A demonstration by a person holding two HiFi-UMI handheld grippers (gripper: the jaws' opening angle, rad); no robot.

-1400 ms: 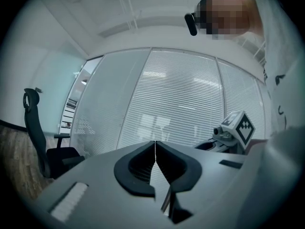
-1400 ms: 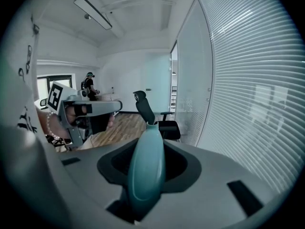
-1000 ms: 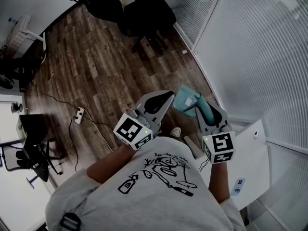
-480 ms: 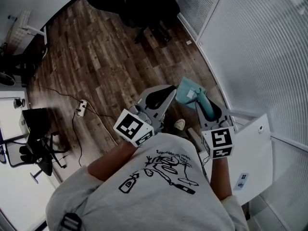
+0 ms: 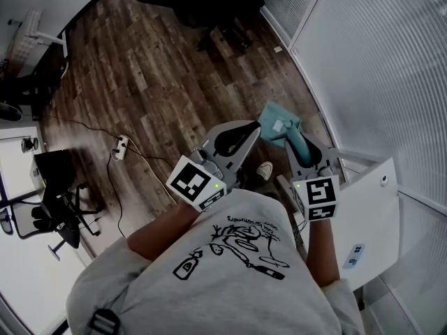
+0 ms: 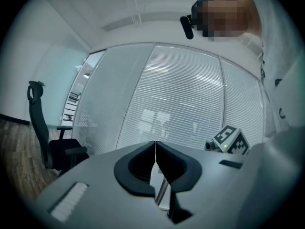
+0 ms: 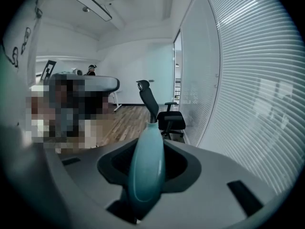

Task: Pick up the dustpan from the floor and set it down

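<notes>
Right gripper (image 5: 305, 153) (image 7: 150, 149): jaws part-way spread and pinching the rounded handle (image 7: 147, 163) of the teal plastic dustpan (image 5: 281, 125). The handle runs down the middle of the gap, from the base of the jaws out past their tips. The black pads (image 7: 182, 168) close on it from either side. In the head view the flat pan lies just beyond the jaw tips, over the dark wood-plank floor (image 5: 160, 82) and near the white slatted blind wall (image 5: 377, 68). Whether its edge touches the boards can't be told. Left gripper (image 5: 244, 137) (image 6: 155, 147): jaws pressed together, meeting in a thin seam, nothing between them. The pan's near edge sits just beside these tips, contact unclear. A black office chair (image 7: 164, 116) stands well beyond the right jaws, in line with the handle's end.
</notes>
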